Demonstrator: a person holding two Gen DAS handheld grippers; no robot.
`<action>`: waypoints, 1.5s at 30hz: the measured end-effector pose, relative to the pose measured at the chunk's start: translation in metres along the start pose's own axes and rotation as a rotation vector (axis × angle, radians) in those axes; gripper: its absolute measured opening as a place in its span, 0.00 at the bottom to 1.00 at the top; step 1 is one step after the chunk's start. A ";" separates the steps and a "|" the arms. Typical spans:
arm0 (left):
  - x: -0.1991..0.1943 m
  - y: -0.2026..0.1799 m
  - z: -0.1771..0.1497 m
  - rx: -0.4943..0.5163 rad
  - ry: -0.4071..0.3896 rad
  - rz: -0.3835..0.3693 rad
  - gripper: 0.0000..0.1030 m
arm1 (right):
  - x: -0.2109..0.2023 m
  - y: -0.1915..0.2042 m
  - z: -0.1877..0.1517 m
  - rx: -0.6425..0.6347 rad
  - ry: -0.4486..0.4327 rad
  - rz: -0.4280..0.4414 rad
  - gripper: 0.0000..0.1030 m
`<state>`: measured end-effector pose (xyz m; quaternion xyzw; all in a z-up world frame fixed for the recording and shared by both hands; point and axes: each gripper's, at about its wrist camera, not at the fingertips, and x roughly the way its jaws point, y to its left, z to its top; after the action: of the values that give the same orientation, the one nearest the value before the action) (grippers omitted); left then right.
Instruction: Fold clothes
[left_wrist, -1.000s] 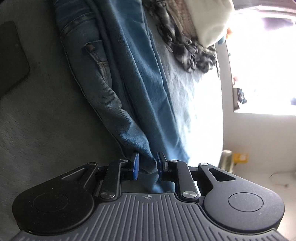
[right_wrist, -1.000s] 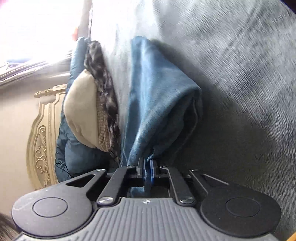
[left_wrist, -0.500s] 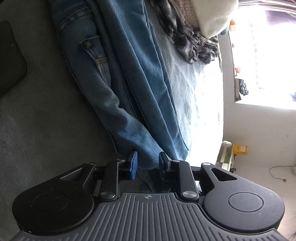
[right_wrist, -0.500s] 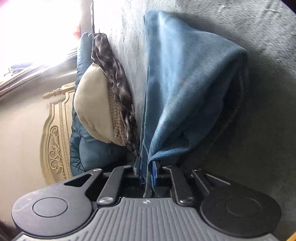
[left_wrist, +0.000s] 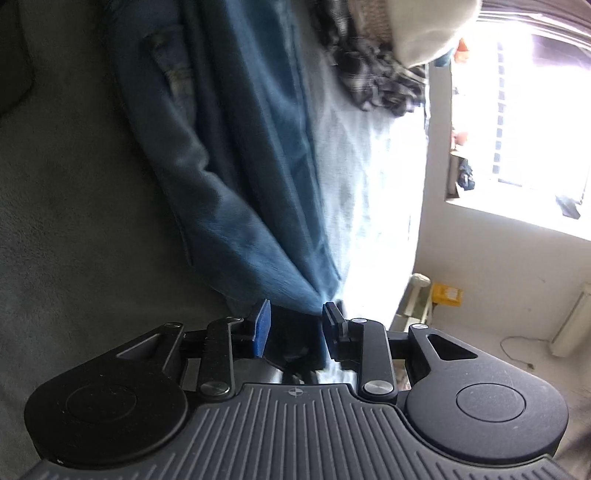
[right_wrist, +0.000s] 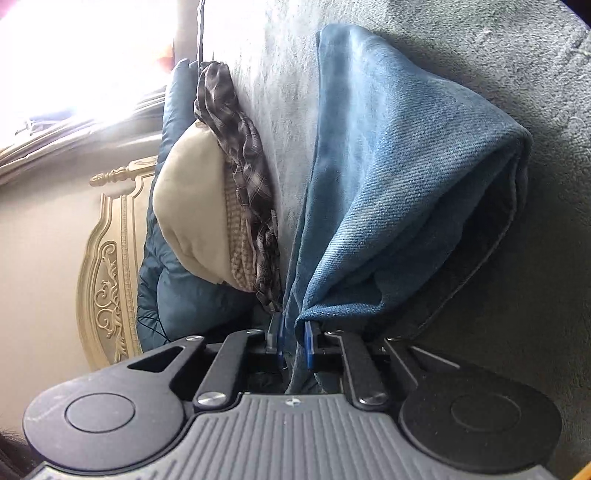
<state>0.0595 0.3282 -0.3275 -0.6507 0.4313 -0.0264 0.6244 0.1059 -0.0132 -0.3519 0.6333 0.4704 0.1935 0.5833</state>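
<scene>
Grey bedspread (right_wrist: 461, 55) fills the view from both wrist cameras, and on it we have the action! Right gripper (right_wrist: 293, 341) first: its blue-padded fingers (right_wrist: 308, 343) sit only a narrow gap apart with a hem of the jeans (right_wrist: 399, 177) running down between them, so it looks pinched on the denim, though I can't see firm contact on both pads. Over to the left gripper (left_wrist: 295, 328): fingers (left_wrist: 260, 328) noticeably wider apart, a bunched end of the jeans (left_wrist: 236, 206) coming down into the gap, and whether it actually grips the cloth I cannot tell, since the picture is blurred there. Moving outward, the jeans lie lengthwise on the bedspread, one layer doubled over another in the right wrist view, forming a rounded fold on the side away from the headboard (right_wrist: 107, 280). So a first fold looks under way, not flattened or squared up; I'd judge at least one more fold is left for this pair. Nearer the headboard, a heap waits: a plaid shirt (right_wrist: 243, 158), a cream garment (right_wrist: 188, 206) and a dark blue quilted jacket (right_wrist: 173, 288), all crumpled and unfolded. Early days, plenty left!
</scene>
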 end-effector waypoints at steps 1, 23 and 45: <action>0.004 0.004 0.001 -0.014 -0.002 0.010 0.29 | 0.000 0.001 0.000 -0.002 0.001 0.004 0.12; 0.007 -0.014 0.001 0.012 -0.286 0.016 0.48 | -0.002 -0.001 -0.003 0.014 0.018 0.078 0.09; 0.007 0.012 -0.016 -0.218 -0.349 -0.151 0.47 | -0.009 -0.016 -0.007 0.021 0.042 0.064 0.06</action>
<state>0.0482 0.3136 -0.3378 -0.7394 0.2672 0.0868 0.6119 0.0901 -0.0190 -0.3626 0.6498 0.4641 0.2205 0.5601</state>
